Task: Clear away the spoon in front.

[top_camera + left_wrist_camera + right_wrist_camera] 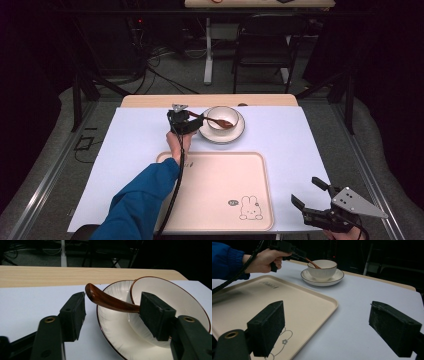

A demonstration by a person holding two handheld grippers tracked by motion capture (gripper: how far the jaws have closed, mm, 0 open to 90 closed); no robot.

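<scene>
A white bowl (223, 118) stands on a white saucer (222, 136) at the back of the table. A brown spoon (218, 121) rests in the bowl with its handle sticking out to the left over the rim. My left gripper (194, 120) is open, and the tip of the spoon handle (107, 301) lies between its jaws without touching either. Beyond the jaws I see the bowl (172, 295) and saucer (110, 325). My right gripper (306, 190) is open and empty at the front right corner. From there the bowl (322, 268), spoon (312, 263) and left gripper (298, 253) lie far ahead.
A cream tray (215, 190) with a rabbit drawing lies at the front centre, left of my right gripper (328, 322). A pale sheet (135, 145) covers the table. The blue sleeve (140, 205) crosses the tray's left edge. A chair (265, 45) stands beyond the table.
</scene>
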